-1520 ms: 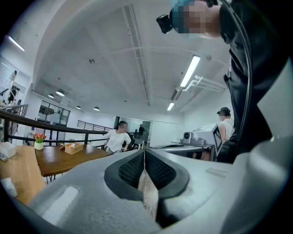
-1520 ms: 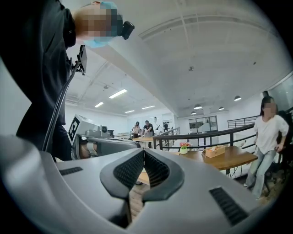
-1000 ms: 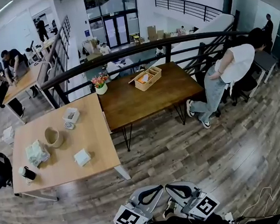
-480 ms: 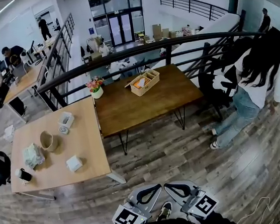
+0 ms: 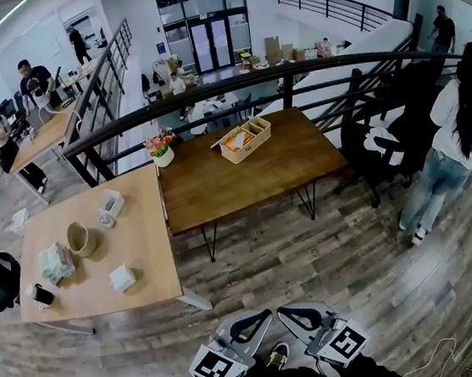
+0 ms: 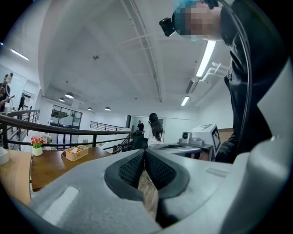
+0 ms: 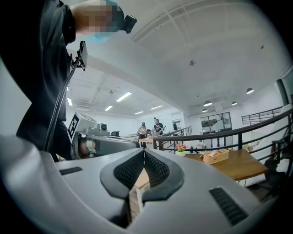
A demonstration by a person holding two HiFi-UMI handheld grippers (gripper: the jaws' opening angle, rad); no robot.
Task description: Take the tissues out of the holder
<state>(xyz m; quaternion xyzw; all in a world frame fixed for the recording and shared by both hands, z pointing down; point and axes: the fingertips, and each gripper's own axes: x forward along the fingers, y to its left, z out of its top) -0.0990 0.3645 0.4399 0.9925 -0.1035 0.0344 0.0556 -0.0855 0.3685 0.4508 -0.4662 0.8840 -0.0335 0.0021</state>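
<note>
Currently we can't confirm which item is the tissue holder. Best guess is the white box (image 5: 122,278) near the front edge of the light table (image 5: 152,236), well apart from both grippers. We count five other items on that table. The dark table (image 5: 243,174) butts against it and carries two things: a flower pot (image 5: 162,150) and a wooden crate (image 5: 244,135). Open plank floor (image 5: 312,251) lies between. Left gripper (image 5: 264,316) and right gripper (image 5: 284,313) both have jaws pressed together, nothing between.

Smooth wooden table (image 5: 218,181), wood-plank floor (image 5: 313,259)
</note>
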